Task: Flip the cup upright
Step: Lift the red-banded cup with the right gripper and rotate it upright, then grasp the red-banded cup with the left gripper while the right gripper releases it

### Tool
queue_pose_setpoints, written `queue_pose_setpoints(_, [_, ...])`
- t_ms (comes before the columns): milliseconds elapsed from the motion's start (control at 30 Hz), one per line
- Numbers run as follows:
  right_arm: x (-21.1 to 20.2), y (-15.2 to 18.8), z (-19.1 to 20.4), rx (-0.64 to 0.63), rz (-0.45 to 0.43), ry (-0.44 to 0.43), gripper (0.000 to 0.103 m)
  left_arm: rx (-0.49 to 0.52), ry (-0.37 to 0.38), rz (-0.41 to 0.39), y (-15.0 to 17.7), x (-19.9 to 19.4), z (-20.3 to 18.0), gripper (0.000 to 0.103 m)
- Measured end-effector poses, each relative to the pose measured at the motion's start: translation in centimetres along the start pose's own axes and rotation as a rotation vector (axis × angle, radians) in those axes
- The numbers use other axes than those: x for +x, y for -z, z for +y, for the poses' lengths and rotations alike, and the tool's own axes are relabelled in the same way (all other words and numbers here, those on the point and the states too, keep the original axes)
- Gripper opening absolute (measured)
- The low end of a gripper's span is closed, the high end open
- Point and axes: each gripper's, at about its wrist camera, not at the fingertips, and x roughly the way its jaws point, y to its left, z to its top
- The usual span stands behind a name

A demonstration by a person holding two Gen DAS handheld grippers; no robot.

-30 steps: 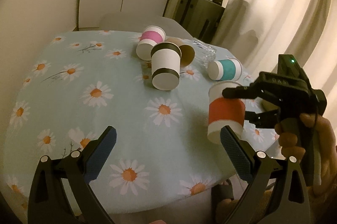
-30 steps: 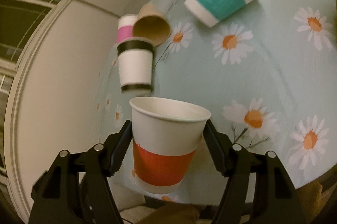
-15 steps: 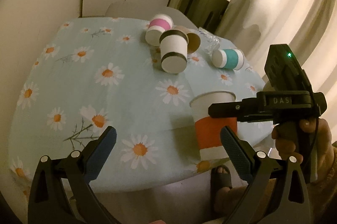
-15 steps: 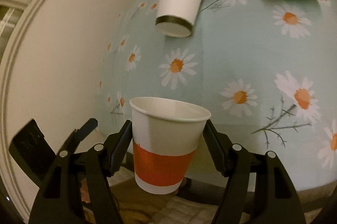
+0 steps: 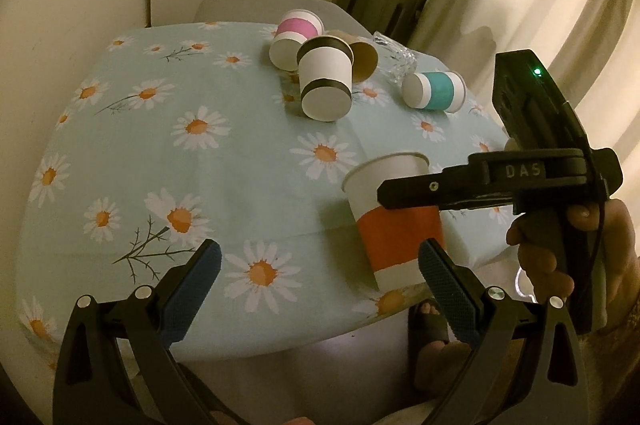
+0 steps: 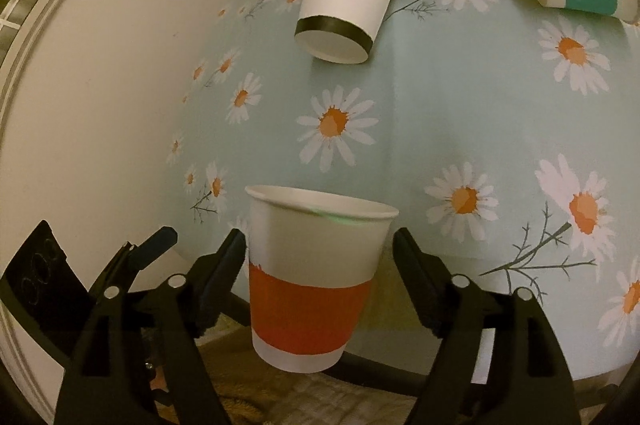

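Table (image 5: 132, 145): daisy-print cloth; four cups lie tipped at the far side, apart from the work.
Right gripper (image 6: 320, 257): fingers set against the sides of the red-banded cup (image 6: 308, 277); lettering "DAS" on its body.
Red-banded cup: mouth up, at the table's near edge; base contact cannot be told.
Left gripper (image 5: 320, 261): spread wide, holding nothing.
Progress: flip judged done; setting down and release remain.

Daisy-cloth table (image 5: 168, 145): four tipped cups (image 5: 326, 85), maybe glass (image 5: 396, 59).
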Motion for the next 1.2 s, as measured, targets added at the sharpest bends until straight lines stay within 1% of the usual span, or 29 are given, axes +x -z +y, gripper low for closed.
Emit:
queue_pose_setpoints(33, [-0.3,0.1,-0.2,0.003,-0.004,-0.007,0.077,0.001,0.0,-0.001,0.0,0.0,-0.1,0.096])
queue_pose_setpoints(100, [-1.1,0.2,-0.6,0.011,-0.017,-0.017,0.082,0.007,-0.001,-0.002,0.1,0.0,-0.2,0.096])
queue_pose_setpoints(200, [-1.9,0.4,-1.0,0.024,-0.03,-0.048,0.082,0.016,-0.005,-0.007,0.0,-0.1,-0.4,0.096])
queue_pose_setpoints(433, [-4.8,1.4,-2.0,0.047,-0.076,-0.079,0.082,0.03,0.003,-0.024,-0.1,-0.5,-1.1,0.096])
queue_pose_setpoints(667, [-8.3,3.1,-2.6,0.04,-0.128,-0.121,0.082,0.077,0.014,-0.011,-0.3,-0.2,-3.0,0.096])
queue_pose_setpoints(767, [-8.8,3.9,-2.5,0.043,-0.162,-0.112,0.082,0.068,0.018,0.002,-0.7,0.1,-3.4,0.096])
queue_pose_setpoints(867, [-9.9,5.4,-3.0,0.051,-0.188,-0.099,0.082,0.048,0.005,0.029,-1.6,0.8,-3.8,0.096])
queue_pose_setpoints(933, [-10.7,6.4,-3.3,0.046,-0.207,-0.073,0.082,0.029,0.005,0.047,-2.2,1.2,-4.0,0.096])
queue_pose_setpoints(1000, [-11.4,7.4,-3.2,0.02,-0.236,-0.027,0.082,0.015,0.007,0.07,-2.8,1.6,-4.4,0.096])
queue_pose_setpoints(1067, [-12.1,8.1,-3.1,0.001,-0.256,0.0,0.082,0.01,0.025,0.084,-3.5,2.0,-5.0,0.096])
queue_pose_setpoints(1167, [-12.2,8.5,-3.1,-0.015,-0.248,0.002,0.082,0.019,0.02,0.118,-4.2,2.8,-5.9,0.096])
queue_pose_setpoints(1200, [-12.2,8.5,-3.1,-0.02,-0.245,0.001,0.082,0.024,0.012,0.144,-4.4,3.4,-6.3,0.096])
